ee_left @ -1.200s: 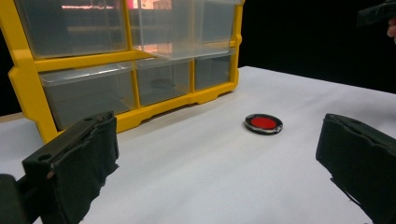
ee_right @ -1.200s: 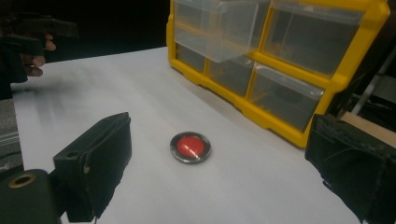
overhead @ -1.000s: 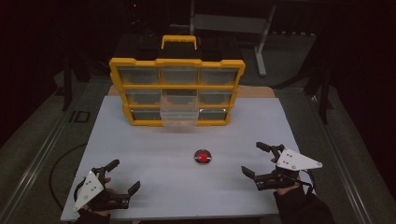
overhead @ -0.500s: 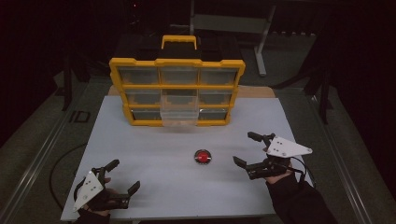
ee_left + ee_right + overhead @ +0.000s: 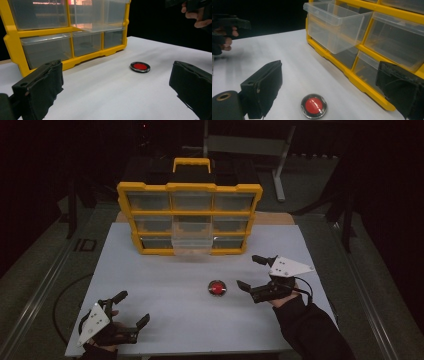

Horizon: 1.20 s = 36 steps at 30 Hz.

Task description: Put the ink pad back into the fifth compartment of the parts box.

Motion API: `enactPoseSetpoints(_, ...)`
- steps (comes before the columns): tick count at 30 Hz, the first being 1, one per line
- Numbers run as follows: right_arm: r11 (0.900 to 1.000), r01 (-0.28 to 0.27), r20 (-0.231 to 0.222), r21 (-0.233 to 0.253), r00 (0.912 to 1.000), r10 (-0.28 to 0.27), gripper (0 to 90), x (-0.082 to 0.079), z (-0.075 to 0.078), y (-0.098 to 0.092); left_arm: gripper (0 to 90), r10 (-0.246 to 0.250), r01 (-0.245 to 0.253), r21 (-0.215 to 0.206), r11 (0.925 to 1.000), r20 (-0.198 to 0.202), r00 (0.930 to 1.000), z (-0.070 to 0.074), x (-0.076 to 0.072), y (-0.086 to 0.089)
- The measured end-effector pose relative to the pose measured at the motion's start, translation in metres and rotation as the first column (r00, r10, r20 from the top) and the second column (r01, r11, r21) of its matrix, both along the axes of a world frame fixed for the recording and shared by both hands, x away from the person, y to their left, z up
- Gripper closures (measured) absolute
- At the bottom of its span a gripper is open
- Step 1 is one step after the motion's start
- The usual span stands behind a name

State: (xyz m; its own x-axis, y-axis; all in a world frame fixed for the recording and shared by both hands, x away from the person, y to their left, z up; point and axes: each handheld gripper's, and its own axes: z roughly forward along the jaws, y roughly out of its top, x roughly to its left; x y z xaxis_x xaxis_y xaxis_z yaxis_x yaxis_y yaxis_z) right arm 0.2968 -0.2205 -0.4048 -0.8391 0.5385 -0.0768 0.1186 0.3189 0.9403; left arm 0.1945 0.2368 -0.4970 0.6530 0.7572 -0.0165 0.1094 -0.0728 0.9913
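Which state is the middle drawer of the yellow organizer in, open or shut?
Open. The clear middle drawer sticks out well past the yellow frame of the organizer, while its neighbours sit flush. It looks empty in the right gripper view.

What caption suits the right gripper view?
Open right hand-held gripper approaching small round red-centred disc beside yellow-framed drawer cabinet.

A yellow organizer with clear drawers stood at the far edge of the white surface, a yellow handle on its black top. Its middle drawer hung pulled out, open. Behind it stood a grey metal frame.
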Motion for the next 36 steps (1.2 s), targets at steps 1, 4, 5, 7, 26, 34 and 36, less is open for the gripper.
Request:
enactPoseSetpoints(1, 1.000, -0.008, -0.007, 0.003, 0.9999, 0.008, 7.3, 0.001, -0.001, 0.002, 0.0, 0.000, 0.000, 0.002, 1.0000, 0.000, 1.0000, 0.000, 0.000, 0.000)
enactPoseSetpoints(4, 1.000, -0.019, -0.022, 0.008, 0.9996, 0.019, 7.3, 0.006, -0.006, 0.008, 0.0, 0.000, 0.001, -0.002, 1.0000, 0.001, 1.0000, 0.000, 0.000, 0.000)
enactPoseSetpoints(5, 1.000, -0.020, -0.026, 0.008, 0.9994, 0.020, 7.4, 0.007, -0.008, 0.010, 0.0, 0.000, 0.000, -0.002, 1.0000, 0.002, 1.0000, 0.000, 0.000, 0.000)
enactPoseSetpoints(7, 1.000, -0.030, -0.035, 0.007, 0.9989, 0.031, 7.4, 0.010, -0.012, 0.014, 0.0, -0.001, 0.001, -0.002, 1.0000, 0.001, 1.0000, 0.000, 0.000, 0.000)
enactPoseSetpoints(26, 0.995, -0.085, -0.150, -0.058, 0.9858, 0.076, 7.4, 0.027, -0.058, 0.048, 0.0, -0.005, 0.005, -0.007, 1.0000, -0.002, 1.0000, 0.000, 0.000, 0.001)
enactPoseSetpoints(34, 0.991, -0.100, -0.192, -0.091, 0.9780, 0.081, 7.4, 0.034, -0.075, 0.057, 0.0, -0.007, 0.007, -0.009, 0.9999, -0.003, 1.0000, -0.001, 0.000, 0.001)
enactPoseSetpoints(36, 0.990, -0.102, -0.202, -0.100, 0.9761, 0.080, 7.4, 0.036, -0.079, 0.058, 0.0, -0.007, 0.007, -0.009, 0.9999, -0.003, 1.0000, -0.001, 0.000, 0.001)
